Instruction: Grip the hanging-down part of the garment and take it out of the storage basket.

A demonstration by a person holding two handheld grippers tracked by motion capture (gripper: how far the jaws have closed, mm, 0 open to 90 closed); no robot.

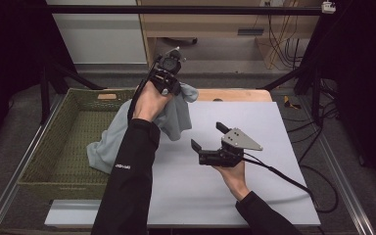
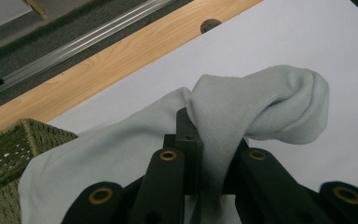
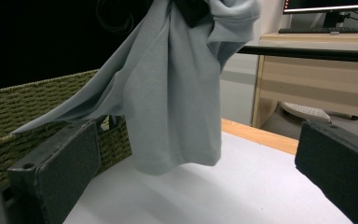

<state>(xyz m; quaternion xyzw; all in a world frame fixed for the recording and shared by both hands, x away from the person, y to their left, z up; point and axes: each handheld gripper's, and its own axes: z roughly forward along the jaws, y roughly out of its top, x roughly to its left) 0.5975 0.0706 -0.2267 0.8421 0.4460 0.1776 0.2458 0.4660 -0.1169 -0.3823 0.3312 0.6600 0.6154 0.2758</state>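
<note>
Left gripper (image 1: pixel 169 73) is clamped on the grey cloth (image 1: pixel 127 132), lifted at twelve o'clock, its tail trailing into the basket (image 1: pixel 54 142); right gripper (image 1: pixel 209 139), jaws wide and empty, should next catch the hanging hem.

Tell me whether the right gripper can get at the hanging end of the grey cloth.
Probably yes. The right gripper is open and faces the cloth, which hangs from the left gripper with nothing between them.
</note>
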